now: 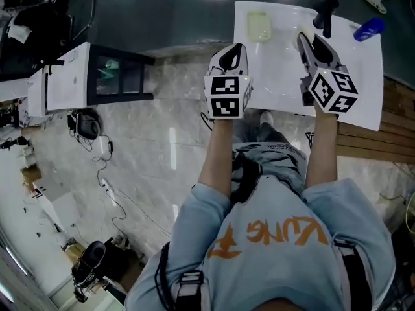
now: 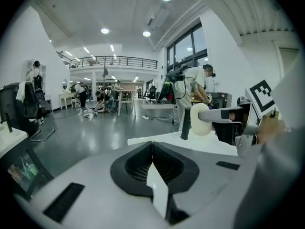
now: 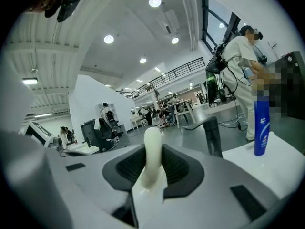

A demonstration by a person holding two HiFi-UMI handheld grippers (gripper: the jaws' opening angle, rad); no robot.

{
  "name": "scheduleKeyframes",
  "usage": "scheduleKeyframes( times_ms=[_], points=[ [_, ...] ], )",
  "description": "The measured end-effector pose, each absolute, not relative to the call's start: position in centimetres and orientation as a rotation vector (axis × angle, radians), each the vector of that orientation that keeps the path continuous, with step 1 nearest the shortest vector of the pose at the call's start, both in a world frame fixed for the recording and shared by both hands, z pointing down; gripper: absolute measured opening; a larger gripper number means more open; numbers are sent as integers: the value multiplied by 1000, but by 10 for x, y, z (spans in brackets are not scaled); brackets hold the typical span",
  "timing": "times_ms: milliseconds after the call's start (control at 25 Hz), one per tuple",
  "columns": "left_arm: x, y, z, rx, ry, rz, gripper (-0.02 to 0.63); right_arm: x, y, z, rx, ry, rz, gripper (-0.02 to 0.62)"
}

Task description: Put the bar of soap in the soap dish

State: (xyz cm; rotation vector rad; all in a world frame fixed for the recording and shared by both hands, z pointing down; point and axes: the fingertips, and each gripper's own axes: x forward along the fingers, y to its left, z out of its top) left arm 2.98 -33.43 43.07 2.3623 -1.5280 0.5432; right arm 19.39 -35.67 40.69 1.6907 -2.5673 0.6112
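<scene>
The cream bar of soap stands on edge between the jaws of my right gripper, which is shut on it. In the left gripper view the same soap shows at the right gripper's tip, above the white sink top. The pale soap dish lies on the sink top's far left part, ahead of my left gripper. The left gripper hovers at the sink top's near left edge, its jaws shut with nothing between them. The right gripper is over the basin, right of the dish.
A black faucet rises at the back of the sink, just beyond the right gripper. A blue bottle stands at the far right corner. A white cabinet and cables lie on the floor to the left. People stand in the hall behind.
</scene>
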Motion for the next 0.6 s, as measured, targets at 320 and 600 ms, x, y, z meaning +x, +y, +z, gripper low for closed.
scheduleKeyframes(
  times_ms=[320,600],
  points=[
    [6,-355,443,2305,-1544,519,23,170,-379,419,1623,-2575,651,120],
    [18,-371,458,2325,-1470,534,23,160,-393,429,1565,-2559,672,120]
  ],
)
